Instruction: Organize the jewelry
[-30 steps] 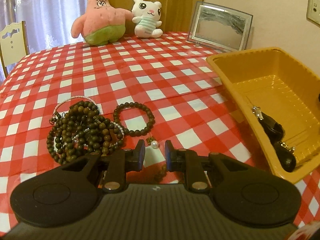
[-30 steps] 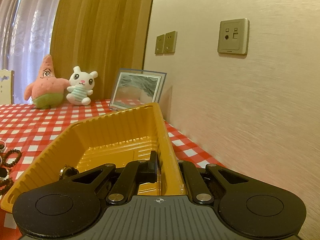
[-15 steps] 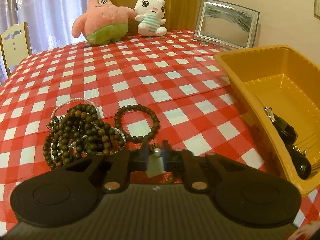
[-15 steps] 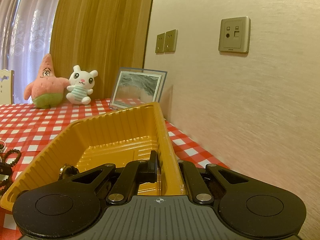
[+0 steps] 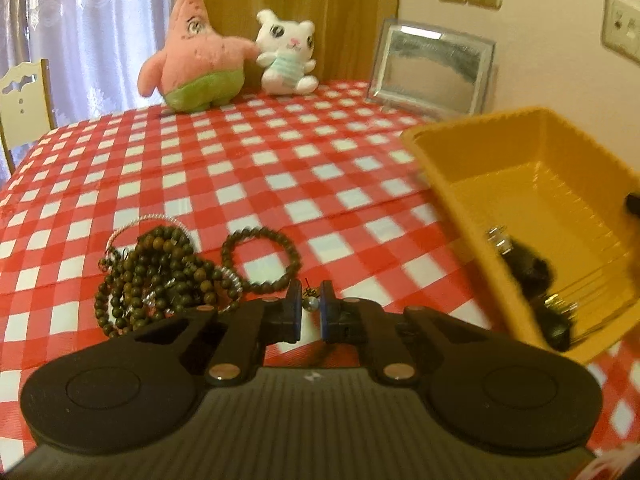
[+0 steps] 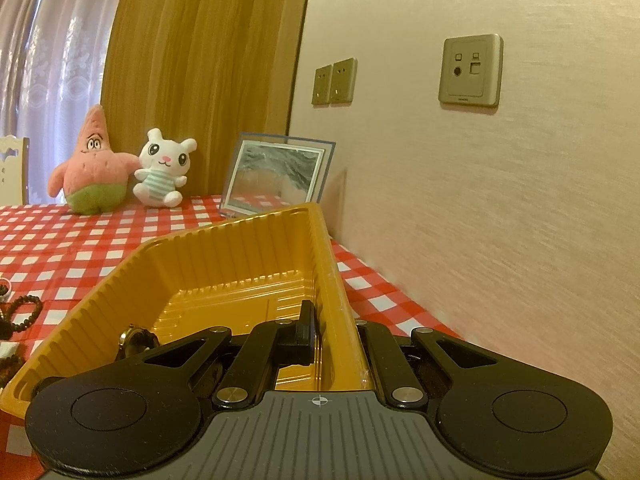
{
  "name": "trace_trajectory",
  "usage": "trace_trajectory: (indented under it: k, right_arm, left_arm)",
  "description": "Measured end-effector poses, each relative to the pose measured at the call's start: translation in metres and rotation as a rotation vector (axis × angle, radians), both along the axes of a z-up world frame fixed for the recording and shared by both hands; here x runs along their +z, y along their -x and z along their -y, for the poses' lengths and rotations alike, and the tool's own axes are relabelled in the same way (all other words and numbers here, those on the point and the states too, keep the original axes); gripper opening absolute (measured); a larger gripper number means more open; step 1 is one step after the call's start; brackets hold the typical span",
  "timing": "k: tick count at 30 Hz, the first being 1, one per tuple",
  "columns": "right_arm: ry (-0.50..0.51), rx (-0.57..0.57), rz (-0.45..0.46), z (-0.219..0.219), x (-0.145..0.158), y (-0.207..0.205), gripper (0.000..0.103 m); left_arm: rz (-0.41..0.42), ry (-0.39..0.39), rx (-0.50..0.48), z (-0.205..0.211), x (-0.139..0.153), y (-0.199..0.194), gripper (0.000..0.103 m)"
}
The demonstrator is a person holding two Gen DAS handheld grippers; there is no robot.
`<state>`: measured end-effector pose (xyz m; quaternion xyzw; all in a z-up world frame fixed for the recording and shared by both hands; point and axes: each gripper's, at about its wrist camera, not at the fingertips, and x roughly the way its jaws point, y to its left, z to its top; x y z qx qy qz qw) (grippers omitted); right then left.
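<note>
A: On the checked cloth point(image 5: 280, 168), where is the earring point(image 5: 310, 300)?

B: Between the left gripper point(image 5: 310, 304) pads, pinched, just beside the beads point(image 5: 160, 272).

A: And the right gripper point(image 6: 332, 332)?

B: Clamped on the tray point(image 6: 240, 256) wall. Lift slowly; the earring is tiny and may slip.

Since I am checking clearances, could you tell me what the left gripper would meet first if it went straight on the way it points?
Probably the single dark bead bracelet on the checked tablecloth, just beyond the left gripper; depth is uncertain.
</note>
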<state>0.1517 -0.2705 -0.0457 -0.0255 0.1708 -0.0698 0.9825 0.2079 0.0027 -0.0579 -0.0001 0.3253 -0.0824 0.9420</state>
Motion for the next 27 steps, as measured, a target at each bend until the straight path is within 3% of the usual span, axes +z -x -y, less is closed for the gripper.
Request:
trace_trajectory:
  k: [6, 12, 19, 27]
  right_arm:
    - [0.002, 0.0, 0.001, -0.002, 0.001, 0.001, 0.005]
    - [-0.002, 0.003, 0.004, -0.003, 0.002, 0.003, 0.005]
    - [-0.01, 0.006, 0.003, -0.003, 0.003, 0.005, 0.005]
    - [-0.016, 0.007, 0.005, -0.003, 0.003, 0.005, 0.005]
  left_arm:
    - [0.034, 0.077, -0.091, 0.02, 0.027, 0.015, 0.008]
    - [0.012, 0.172, -0.22, 0.057, 0.039, 0.022, 0.008]
    - [-0.042, 0.179, -0.298, 0.097, 0.033, 0.019, 0.008]
    - [-0.098, 0.169, -0.301, 0.108, 0.019, 0.012, 0.008]
